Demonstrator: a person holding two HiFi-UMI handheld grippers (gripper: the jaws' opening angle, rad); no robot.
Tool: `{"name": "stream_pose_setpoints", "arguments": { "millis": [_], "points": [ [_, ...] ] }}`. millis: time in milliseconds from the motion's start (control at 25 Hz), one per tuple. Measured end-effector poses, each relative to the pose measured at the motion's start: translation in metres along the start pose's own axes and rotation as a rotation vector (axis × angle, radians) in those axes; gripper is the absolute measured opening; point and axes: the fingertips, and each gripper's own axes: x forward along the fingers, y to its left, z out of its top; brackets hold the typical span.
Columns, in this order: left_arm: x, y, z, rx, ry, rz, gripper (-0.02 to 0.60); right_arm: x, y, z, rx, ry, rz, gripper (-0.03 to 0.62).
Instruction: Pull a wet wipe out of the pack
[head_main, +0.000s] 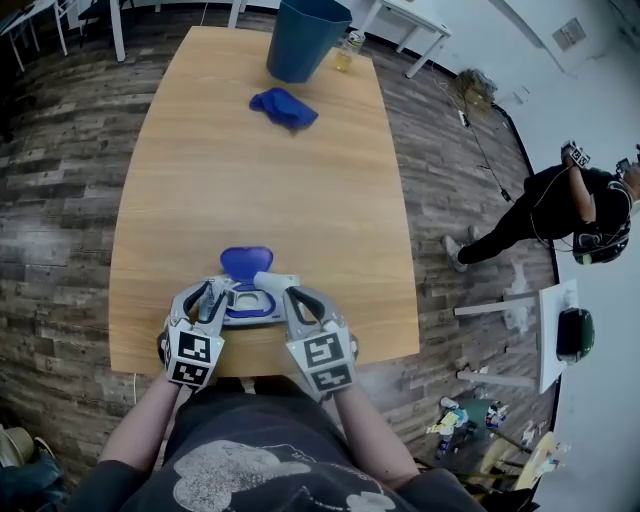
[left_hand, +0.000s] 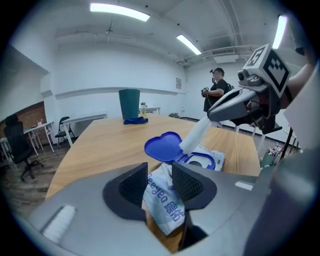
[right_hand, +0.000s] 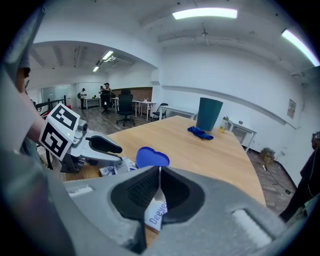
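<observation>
At the table's (head_main: 260, 160) six o'clock edge, the pack (head_main: 245, 303) lies with its blue lid (head_main: 245, 262) flipped open toward twelve. My right gripper (right_hand: 159, 172), at the pack's three o'clock, is clenched on the wet wipe (left_hand: 197, 134), which stretches up from the opening. My left gripper (left_hand: 160, 171), at nine o'clock, stands released, with the pack's corner loose between its jaws. That worries me. With nothing pinning it, the pack may lift or skid along with the wipe, or slip off the near edge. A second wipe could also trail out behind.
</observation>
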Motion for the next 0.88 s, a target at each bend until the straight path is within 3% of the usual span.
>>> {"name": "stream_pose_setpoints", "arguments": {
  "millis": [280,480,880],
  "points": [
    [-0.018,0.022,0.028,-0.032,-0.077,0.052,0.125,-0.011,-0.010,0.005,0.030,-0.051,-0.075,0.005],
    [-0.037,0.017,0.036,-0.055,-0.108,0.069,0.024,-0.027,-0.014,0.000,0.050,-0.089,-0.090,0.005],
    [-0.077,-0.036,0.042,-0.143,-0.151,0.135,0.018,-0.087,-0.020,-0.025,0.076,-0.181,-0.062,0.005]
  ]
}}
